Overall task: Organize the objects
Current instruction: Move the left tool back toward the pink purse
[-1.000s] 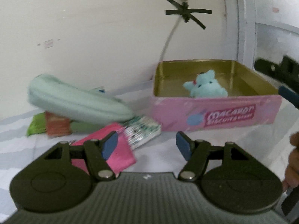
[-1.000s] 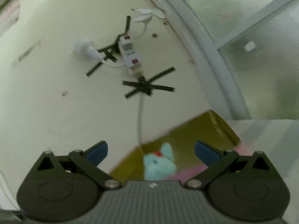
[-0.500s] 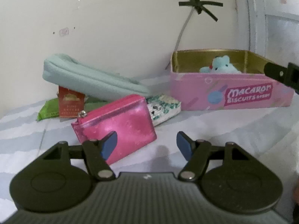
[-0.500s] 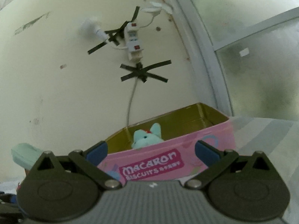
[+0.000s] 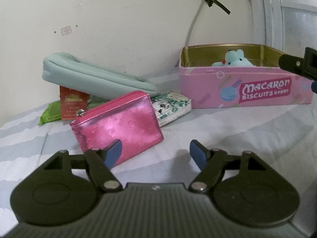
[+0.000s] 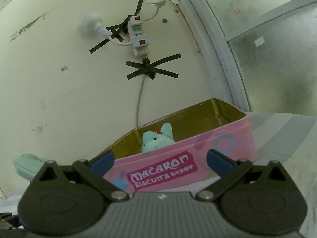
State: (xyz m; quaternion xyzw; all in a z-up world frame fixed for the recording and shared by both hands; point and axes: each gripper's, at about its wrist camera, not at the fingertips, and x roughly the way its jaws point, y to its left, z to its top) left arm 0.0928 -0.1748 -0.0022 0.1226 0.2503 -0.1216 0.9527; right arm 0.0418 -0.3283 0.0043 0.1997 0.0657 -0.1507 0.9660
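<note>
A pink Macaron biscuit tin (image 5: 245, 90) stands open against the wall with a small turquoise plush toy (image 5: 235, 59) inside. Left of it lie a shiny pink wallet (image 5: 118, 124), a patterned packet (image 5: 171, 106), a mint-green pouch (image 5: 93, 79), a red box (image 5: 72, 104) and a green packet (image 5: 50, 114). My left gripper (image 5: 155, 153) hovers just in front of the wallet, its jaws opening with nothing between them. In the right wrist view my right gripper (image 6: 160, 159) is open and faces the tin (image 6: 218, 148) and plush toy (image 6: 157, 139) from close by.
The objects rest on a grey-striped cloth (image 5: 218, 130). A power strip (image 6: 138, 37) and its cable are taped to the cream wall behind. A window frame (image 6: 223, 45) rises right of the tin. Part of the right gripper (image 5: 299, 65) shows at the left wrist view's right edge.
The left gripper has dropped lower and closer to the pink wallet, and its fingers stand wider apart. The right gripper's view has tipped down, bringing the tin's front fully into sight.
</note>
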